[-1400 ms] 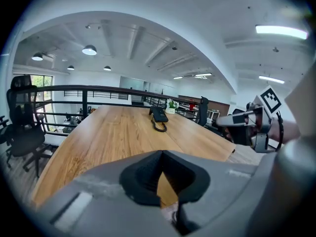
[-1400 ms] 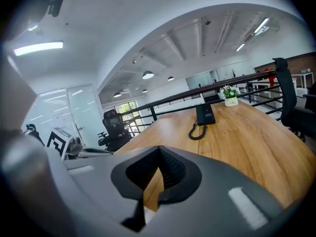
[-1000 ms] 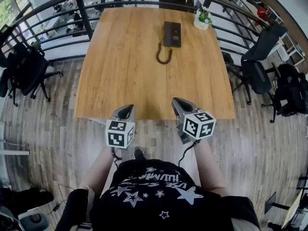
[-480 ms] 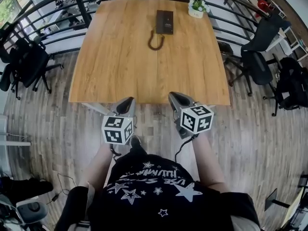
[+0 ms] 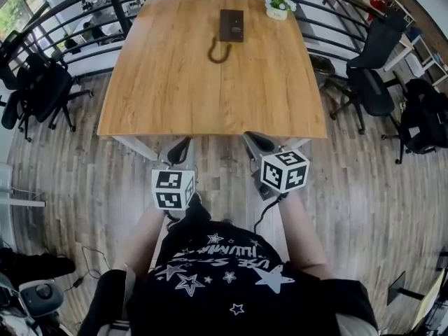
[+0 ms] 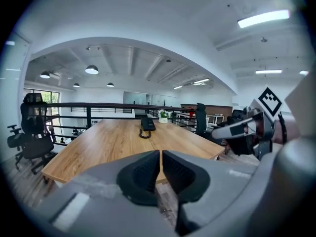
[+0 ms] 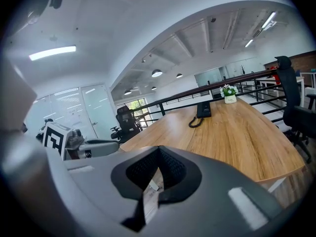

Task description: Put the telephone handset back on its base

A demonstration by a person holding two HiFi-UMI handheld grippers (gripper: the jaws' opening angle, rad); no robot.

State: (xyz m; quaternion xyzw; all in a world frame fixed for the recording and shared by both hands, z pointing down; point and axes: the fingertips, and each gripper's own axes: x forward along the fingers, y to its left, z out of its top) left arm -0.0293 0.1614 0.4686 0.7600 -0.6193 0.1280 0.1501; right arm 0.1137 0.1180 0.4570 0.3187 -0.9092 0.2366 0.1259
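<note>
A dark telephone [image 5: 231, 25] lies at the far end of the wooden table [image 5: 210, 89], its coiled cord [image 5: 218, 50] looped toward me. I cannot make out the handset apart from the base at this distance. The telephone also shows small in the left gripper view [image 6: 147, 124] and the right gripper view [image 7: 204, 109]. My left gripper [image 5: 180, 149] and right gripper [image 5: 253, 142] hang over the floor just short of the table's near edge, far from the phone. Both are shut on nothing, as the left gripper [image 6: 161, 154] and right gripper [image 7: 158, 149] show close up.
A small potted plant [image 5: 278, 4] stands right of the phone. A black railing [image 5: 77, 9] curves round the table's far side. Office chairs stand at the left [image 5: 38, 93] and right [image 5: 371, 89]. Wood-plank floor lies under me.
The table and phone have slid up and left in the head view. Both grippers, earlier over the near edge, now sit just off it. Their jaws stay shut.
</note>
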